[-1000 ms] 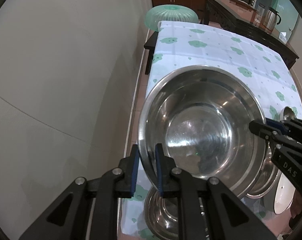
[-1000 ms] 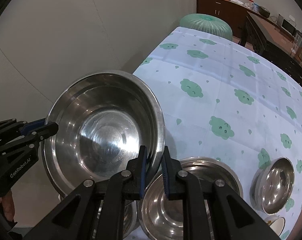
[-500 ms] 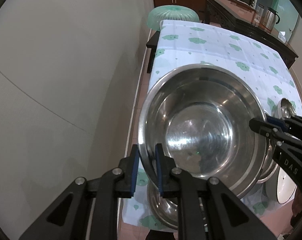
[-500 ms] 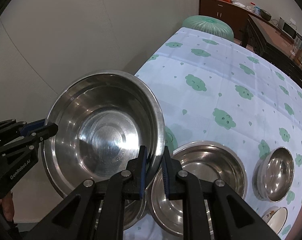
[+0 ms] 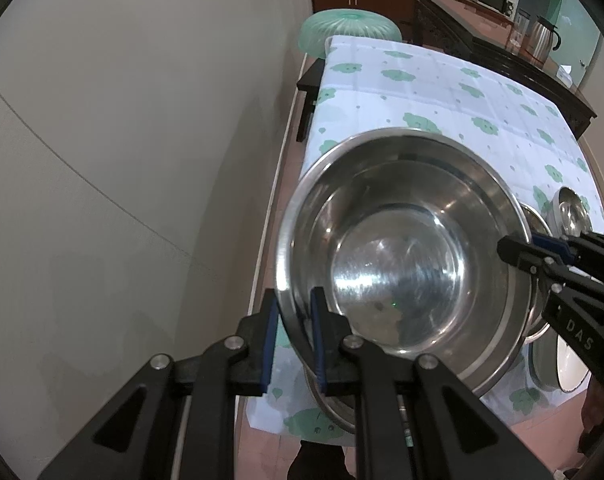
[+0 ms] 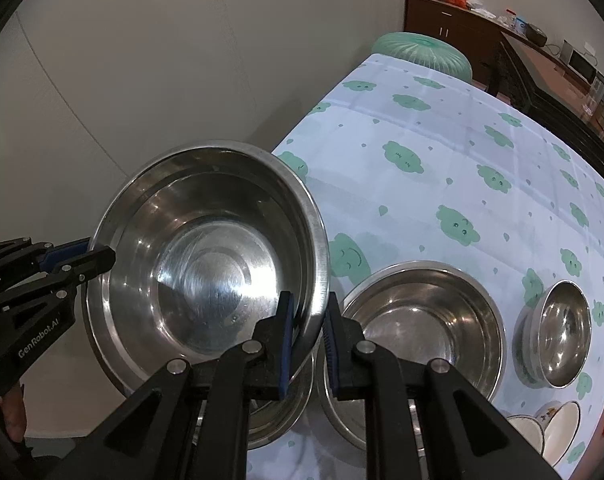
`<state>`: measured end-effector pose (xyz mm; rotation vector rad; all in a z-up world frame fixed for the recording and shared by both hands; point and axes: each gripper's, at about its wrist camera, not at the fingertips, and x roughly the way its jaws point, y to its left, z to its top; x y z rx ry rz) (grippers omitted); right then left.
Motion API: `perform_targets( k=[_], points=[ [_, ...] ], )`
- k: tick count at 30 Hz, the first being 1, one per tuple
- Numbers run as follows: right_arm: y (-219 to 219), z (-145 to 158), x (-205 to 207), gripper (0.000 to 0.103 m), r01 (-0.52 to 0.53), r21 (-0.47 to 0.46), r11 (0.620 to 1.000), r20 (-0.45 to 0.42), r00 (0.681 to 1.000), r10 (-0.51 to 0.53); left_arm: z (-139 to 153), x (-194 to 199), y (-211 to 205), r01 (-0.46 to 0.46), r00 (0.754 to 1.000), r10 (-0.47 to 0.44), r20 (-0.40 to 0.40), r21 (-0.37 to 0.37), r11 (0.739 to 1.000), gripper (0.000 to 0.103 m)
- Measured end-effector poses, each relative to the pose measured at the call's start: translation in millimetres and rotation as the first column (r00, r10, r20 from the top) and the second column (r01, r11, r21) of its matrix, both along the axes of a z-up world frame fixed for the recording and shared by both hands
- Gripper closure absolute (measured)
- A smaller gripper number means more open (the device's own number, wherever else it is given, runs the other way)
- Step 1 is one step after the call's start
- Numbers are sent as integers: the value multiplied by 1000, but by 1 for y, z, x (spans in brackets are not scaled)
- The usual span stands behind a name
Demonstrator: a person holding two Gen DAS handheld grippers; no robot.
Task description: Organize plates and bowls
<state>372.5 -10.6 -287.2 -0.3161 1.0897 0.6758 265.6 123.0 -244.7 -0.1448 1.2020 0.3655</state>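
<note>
Stainless large bowl (image 6: 206, 252): held in air above table (image 5: 441, 92) near edge, rim pinched both sides, left gripper (image 5: 294, 340) & right gripper (image 6: 307, 344) clamped on it. Second steel bowl (image 6: 421, 320) lies below-right, nearer right gripper; prob. nesting target.

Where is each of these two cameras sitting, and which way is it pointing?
Left wrist view: sits on the left hand-held gripper, facing forward over the big steel bowl it pinches by the rim, toward the clothed table; the right hand-held gripper enters from the right.
Right wrist view: sits on the right hand-held gripper, clamping the same bowl's opposite rim; the left hand-held gripper shows at left.
Shared: that bowl, the table, the small steel bowl.
</note>
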Motion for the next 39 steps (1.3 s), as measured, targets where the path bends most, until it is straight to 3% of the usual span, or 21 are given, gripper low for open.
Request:
perform_targets(
  k=[39],
  points=[
    [-13,-15,-39,87,20,-27,999,-19,1000,-21,-19,-29,-13,50,998,-51,-38,-27,998,90]
  ],
)
